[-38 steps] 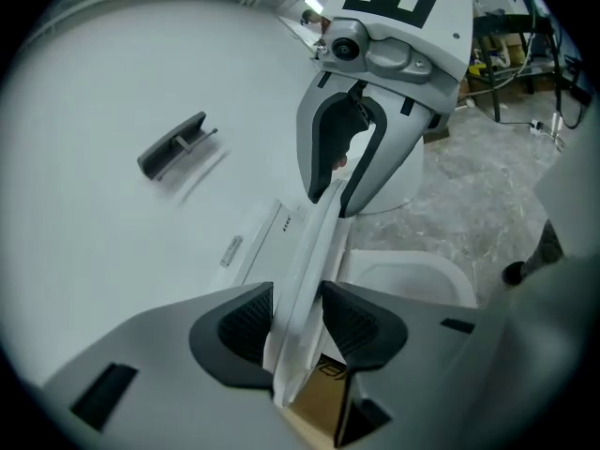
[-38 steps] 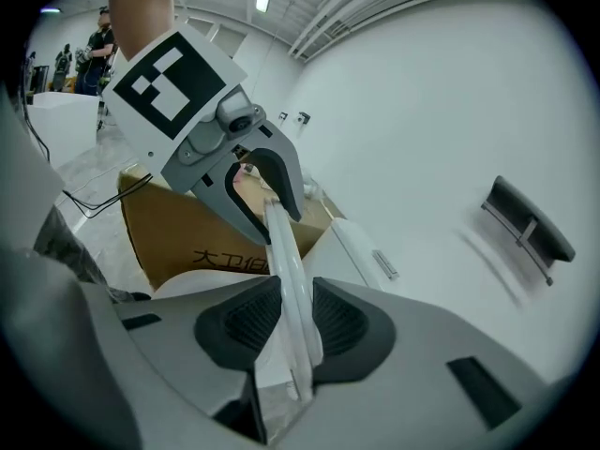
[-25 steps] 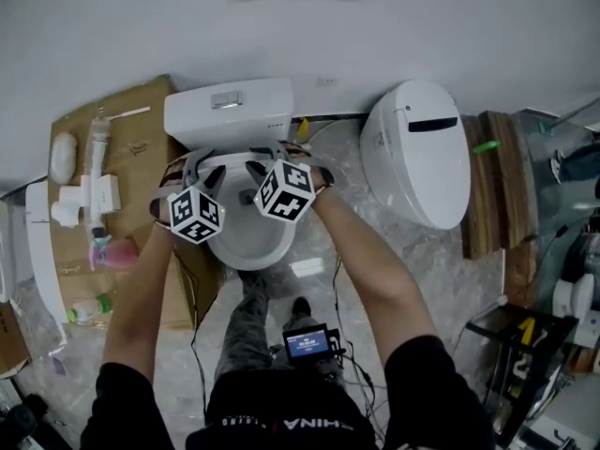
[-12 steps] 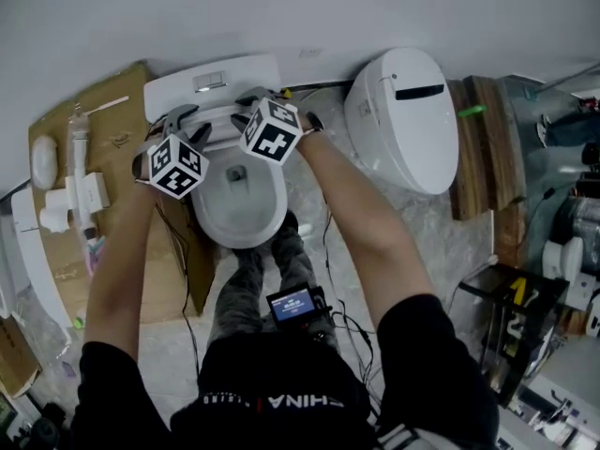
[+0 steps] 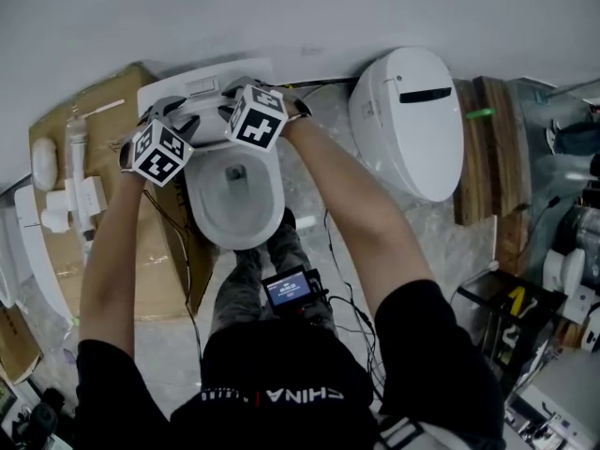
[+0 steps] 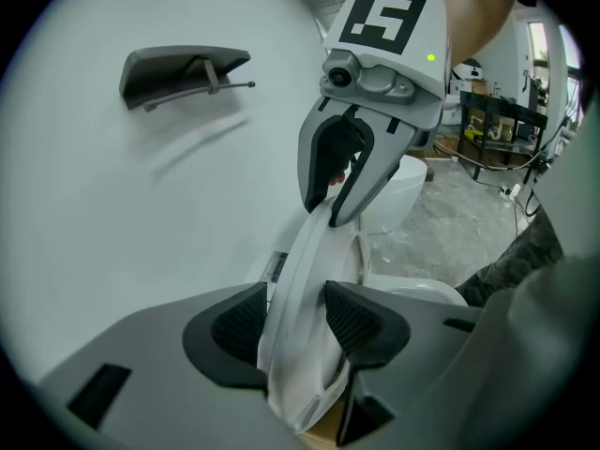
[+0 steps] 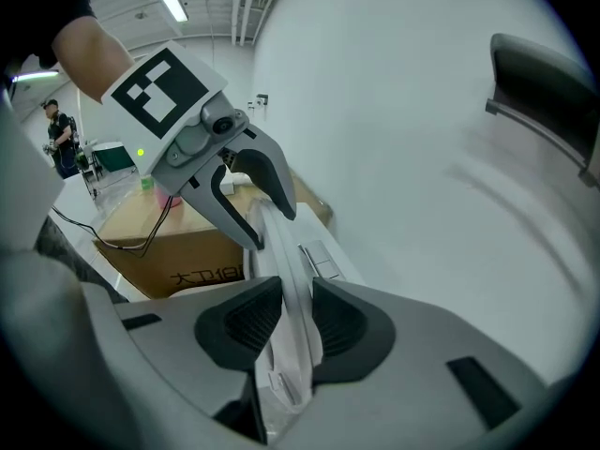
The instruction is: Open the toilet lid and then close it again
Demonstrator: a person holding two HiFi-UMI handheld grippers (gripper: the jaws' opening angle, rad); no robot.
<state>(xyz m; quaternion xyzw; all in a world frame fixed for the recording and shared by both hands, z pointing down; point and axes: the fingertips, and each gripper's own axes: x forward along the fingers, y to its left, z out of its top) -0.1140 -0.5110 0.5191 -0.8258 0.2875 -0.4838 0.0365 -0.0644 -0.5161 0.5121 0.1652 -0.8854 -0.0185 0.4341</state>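
- Head view: the lid [image 5: 202,120] stands about upright just in front of the tank [image 5: 192,82], behind the bowl [image 5: 234,200]. The left claw [image 5: 178,115] and right claw [image 5: 228,97] meet its top rim side by side. Closing likely means swinging it down toward the person.
- Left gripper view: the left claw pinches the rim edge-on, which the head view hides.
- Right gripper view: the right claw pinches the rim likewise, and a cardboard box [image 7: 187,251] shows beyond.

Toilet lid [image 6: 305,270]: smooth, glossy white plastic; bowl [image 5: 234,228] is glazed ceramic with the same sheen. Left gripper [image 6: 292,322] and right gripper [image 7: 283,322] have matt grey plastic shells and ribbed black rubbery pads [image 6: 239,322]. Cardboard [image 5: 122,87] at the bowl's 9 o'clock is matt brown; floor [image 5: 441,251] is polished marbled stone.
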